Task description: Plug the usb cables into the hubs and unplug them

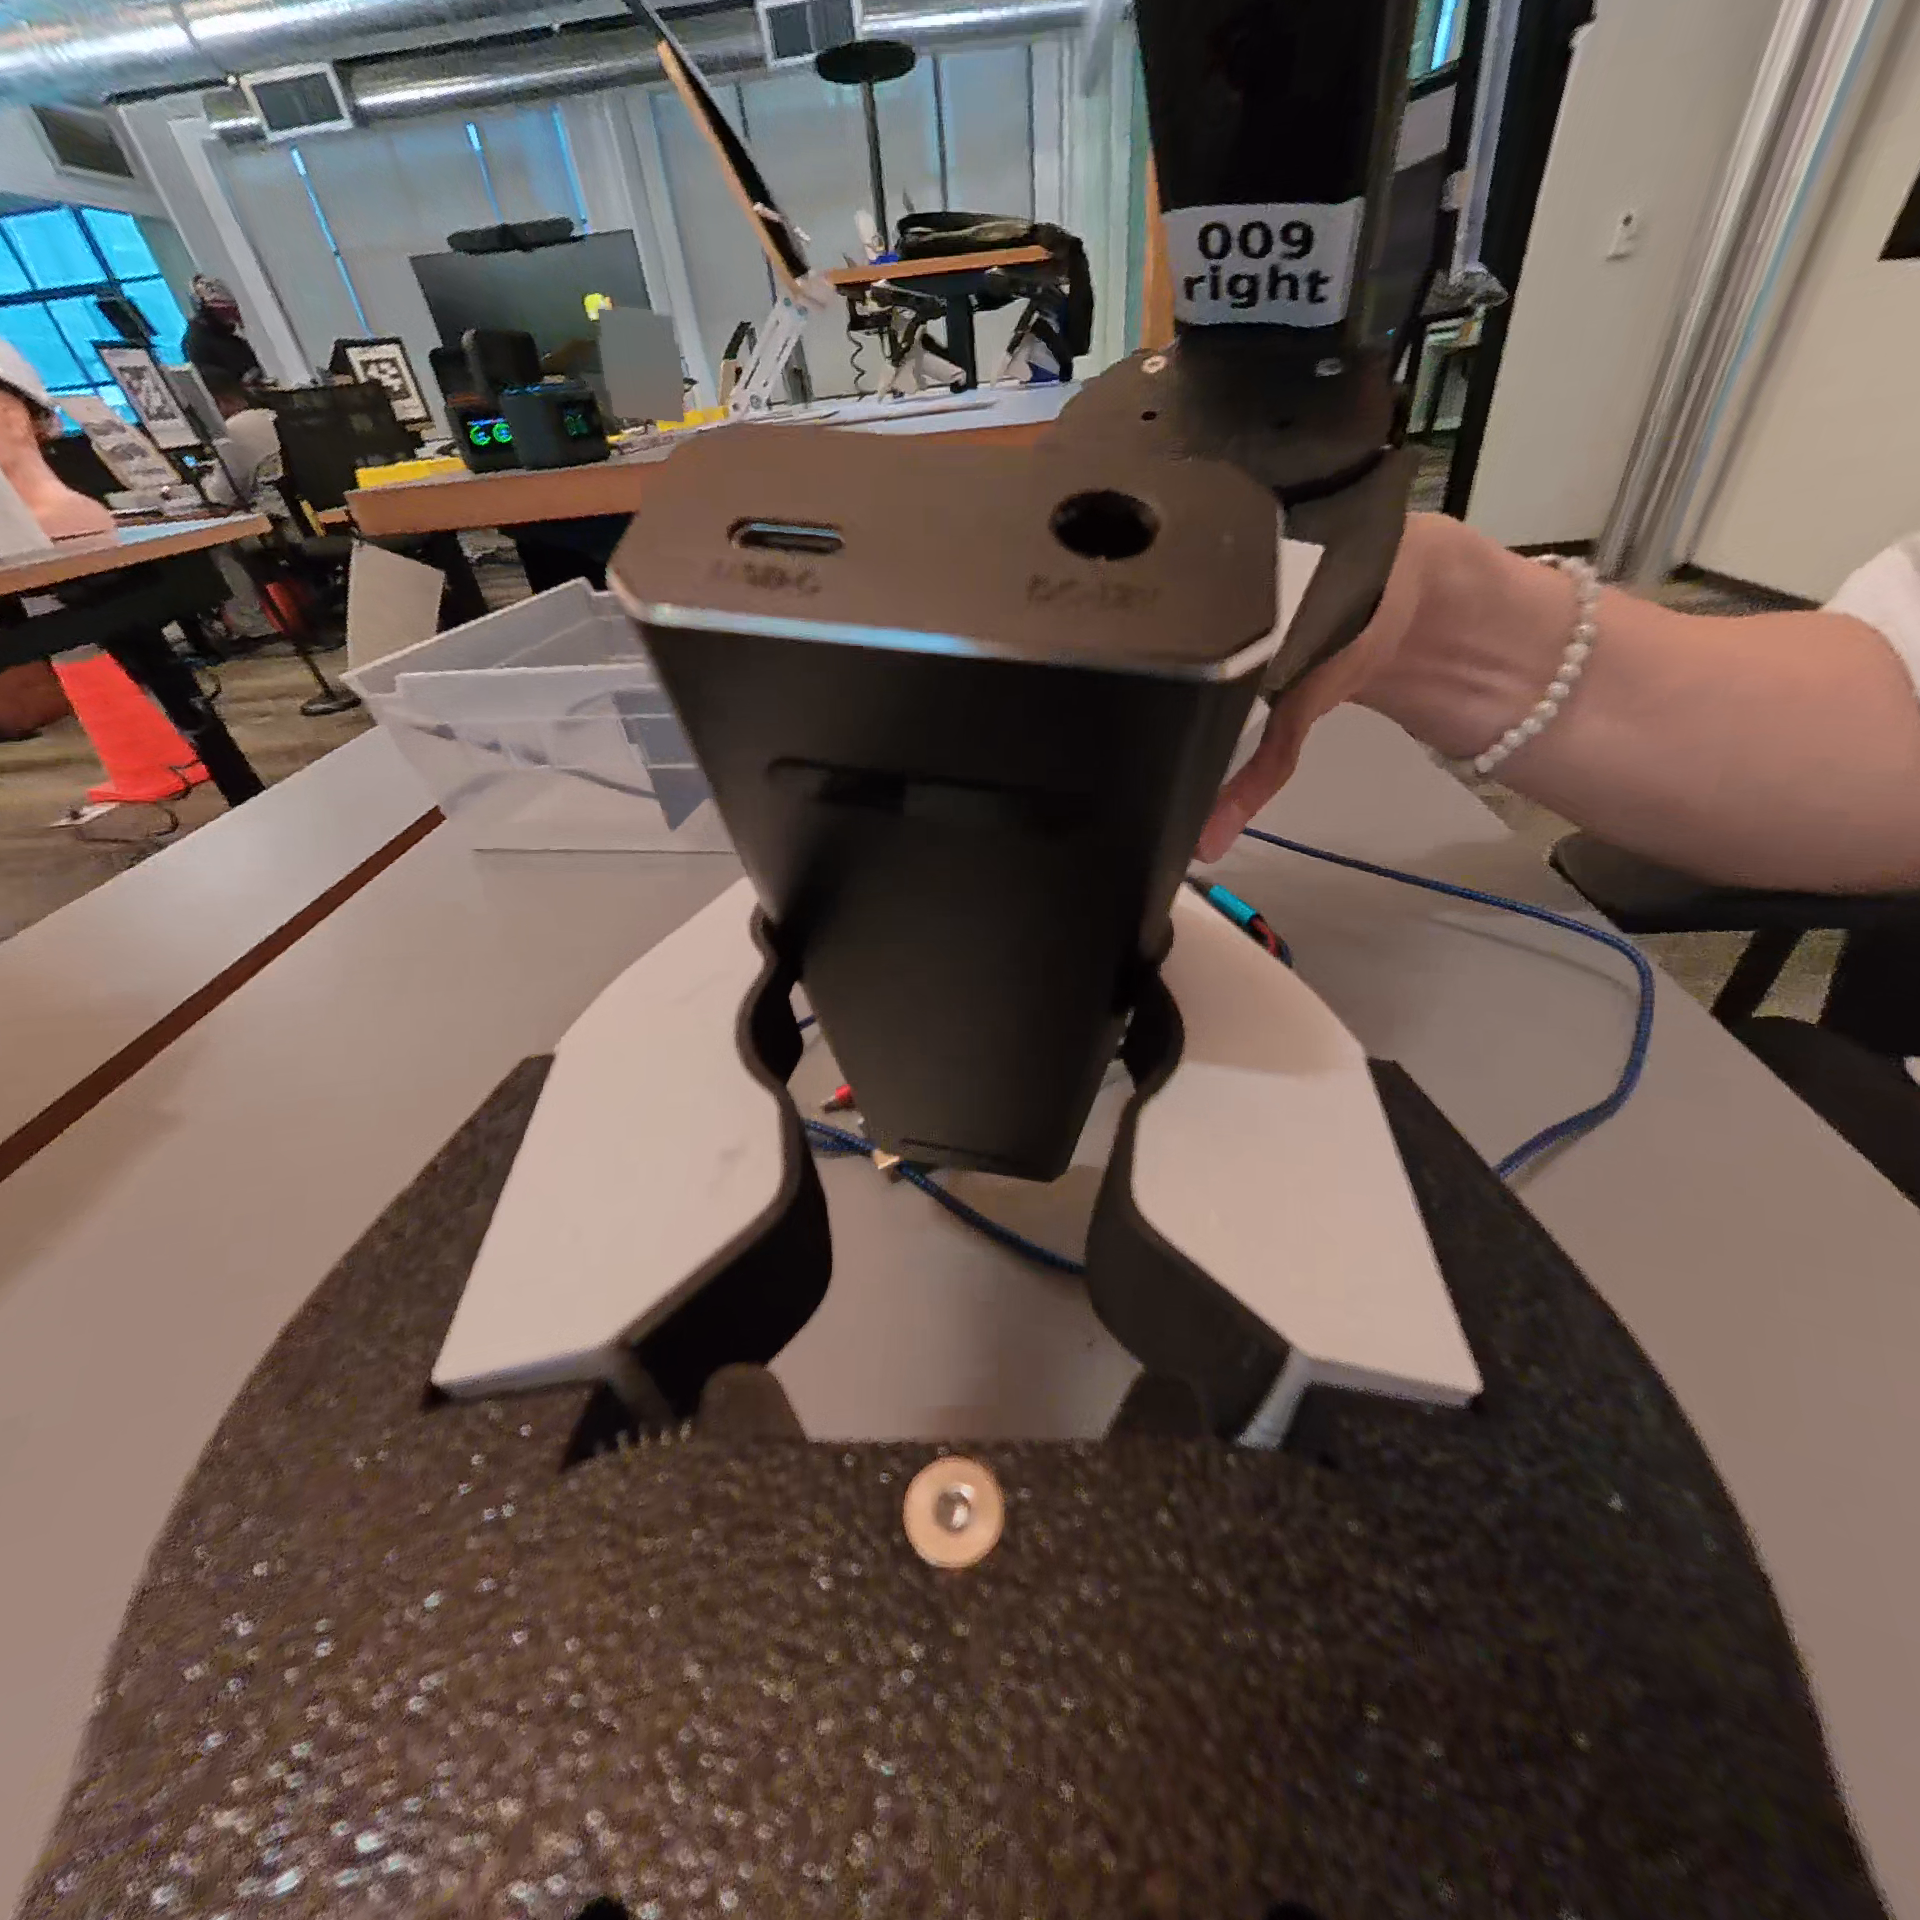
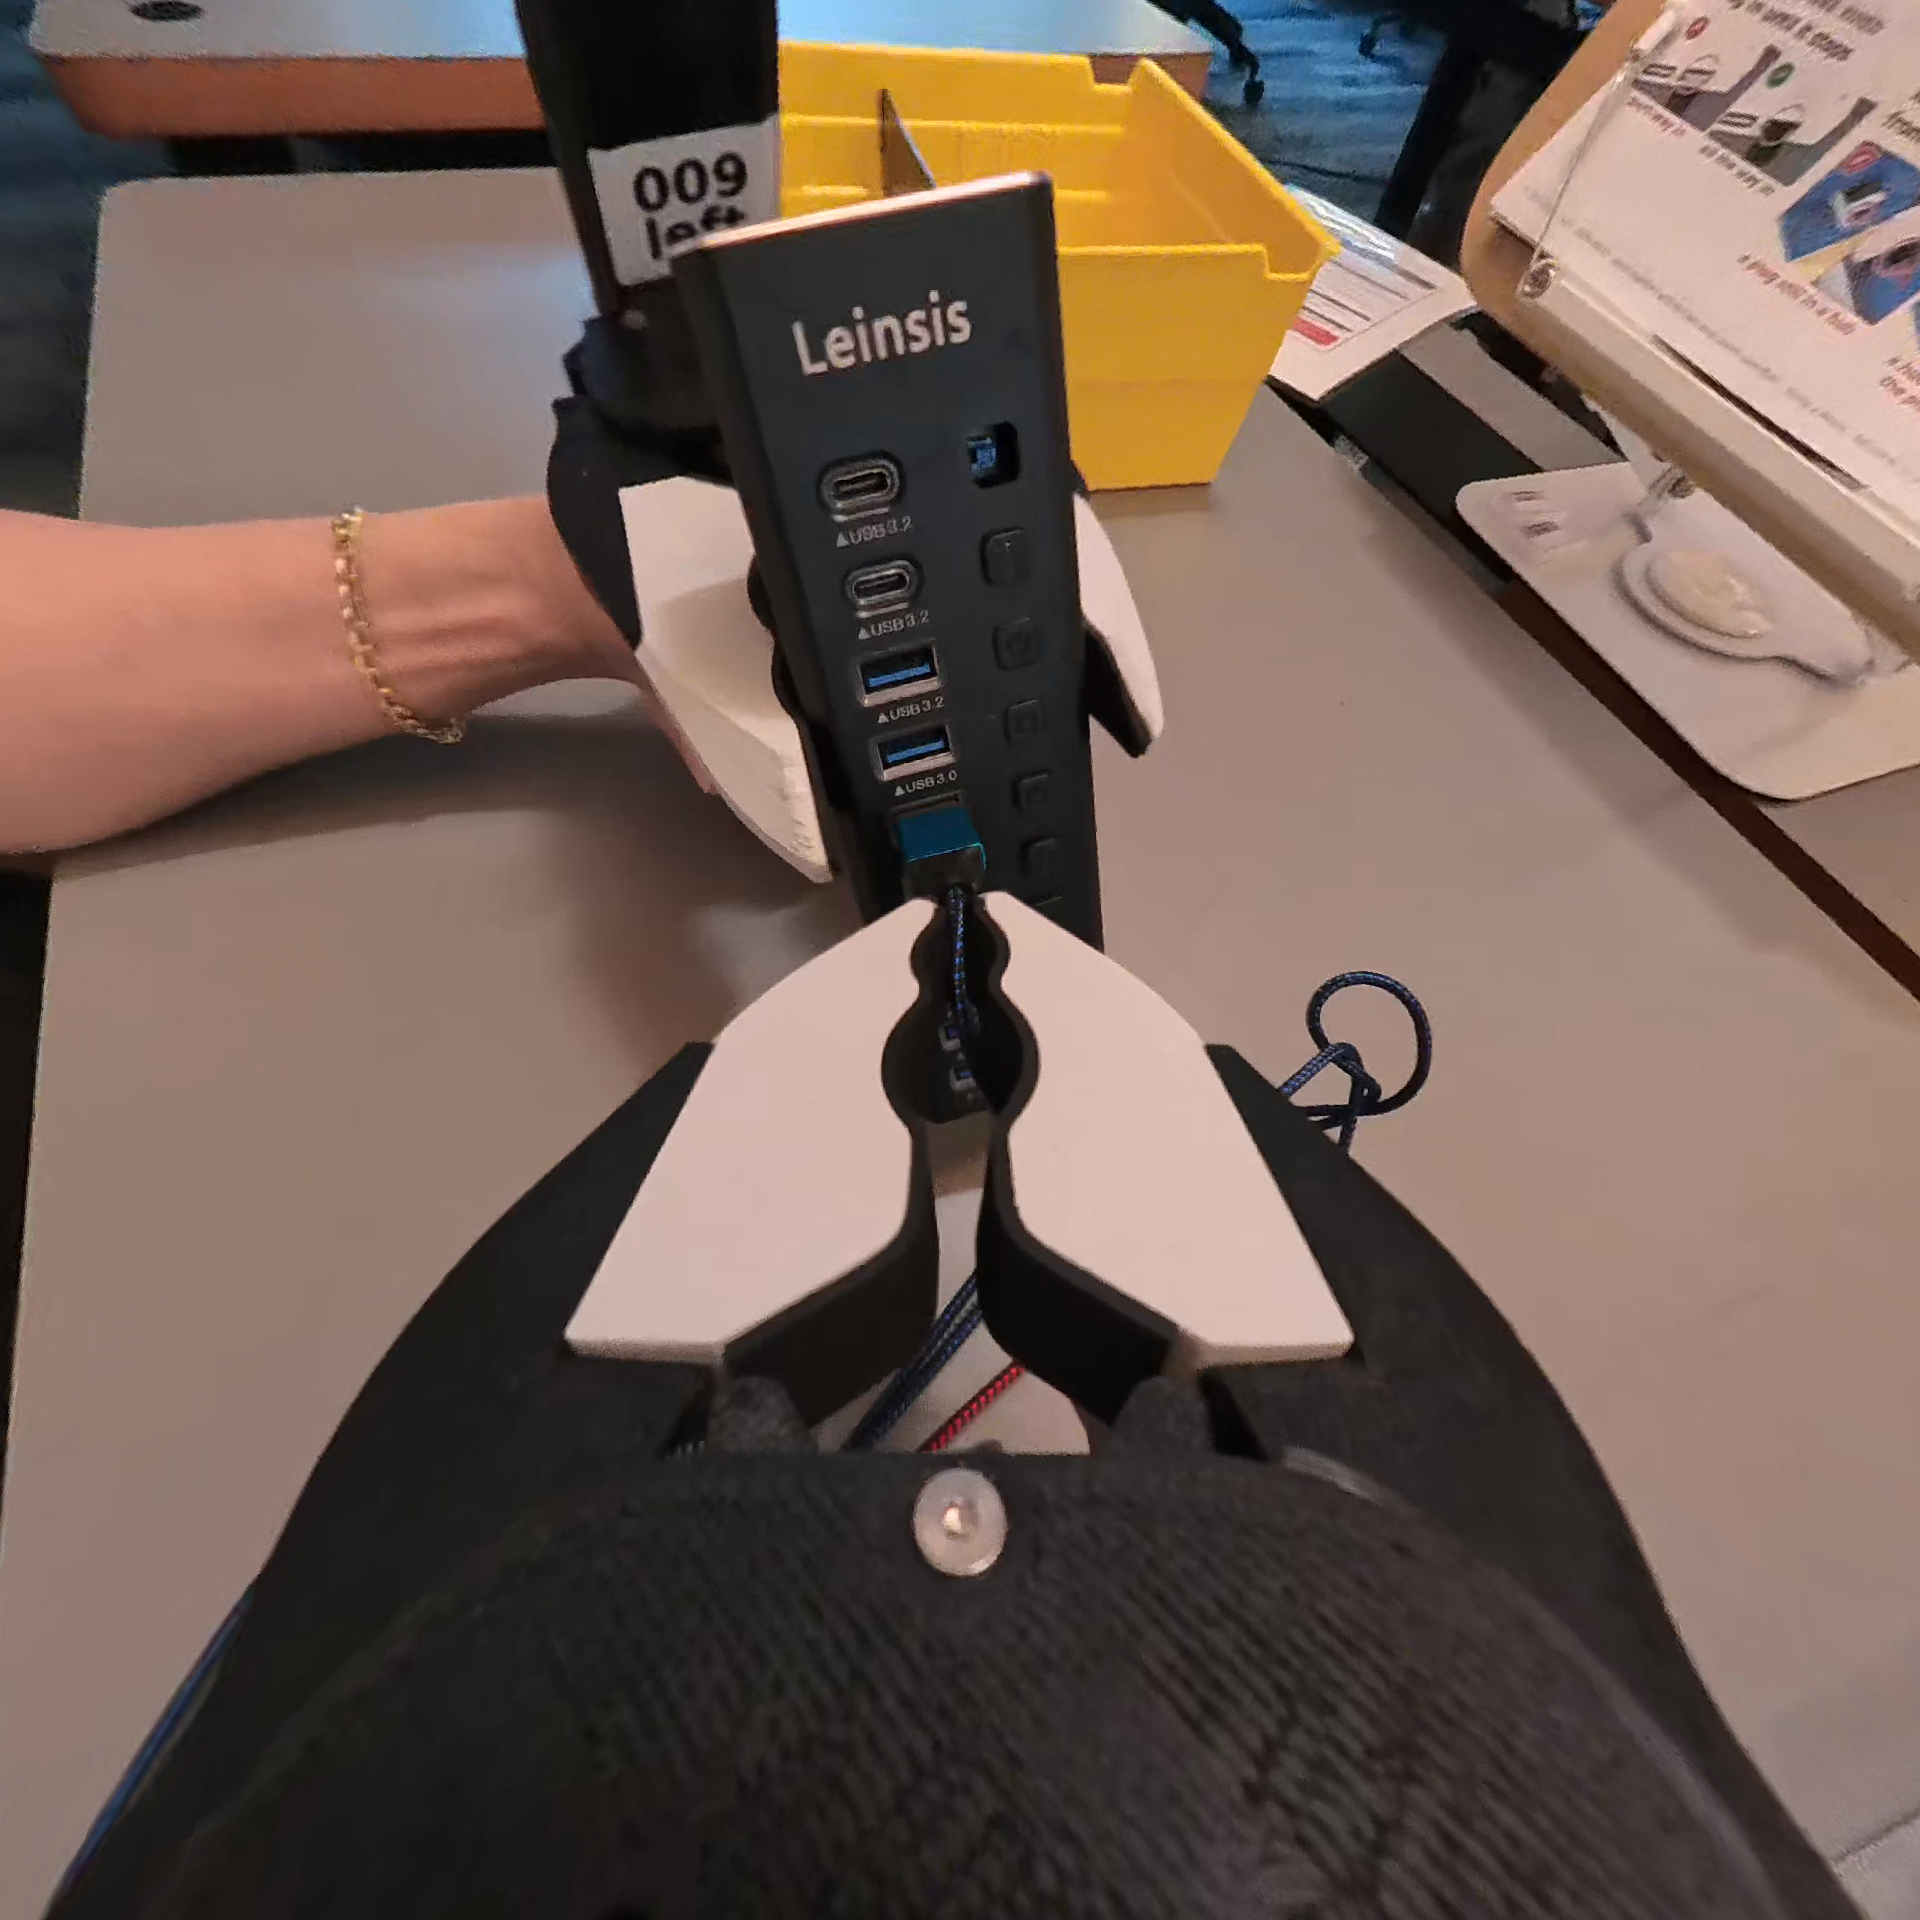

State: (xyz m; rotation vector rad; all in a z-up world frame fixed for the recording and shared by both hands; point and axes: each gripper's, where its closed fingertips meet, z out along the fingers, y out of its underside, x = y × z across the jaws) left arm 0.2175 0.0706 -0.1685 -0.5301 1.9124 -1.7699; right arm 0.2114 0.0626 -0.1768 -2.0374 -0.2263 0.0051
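Your left tongs [image 1: 961, 997] clamp the black hub [image 2: 904, 582] upright above the grey surface [image 2: 312, 1039], port face toward your right tongs [image 2: 961, 914], which pinch the blue braided cable [image 2: 958, 940] just behind its blue plug [image 2: 935, 840], seated in a lower port.

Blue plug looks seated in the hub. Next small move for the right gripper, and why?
Probably regrip higher: the right gripper is shut on the blue braided cable just below the blue plug, which sits in a port of the hub clamped by the left gripper. Pulling by the cord would strain it.
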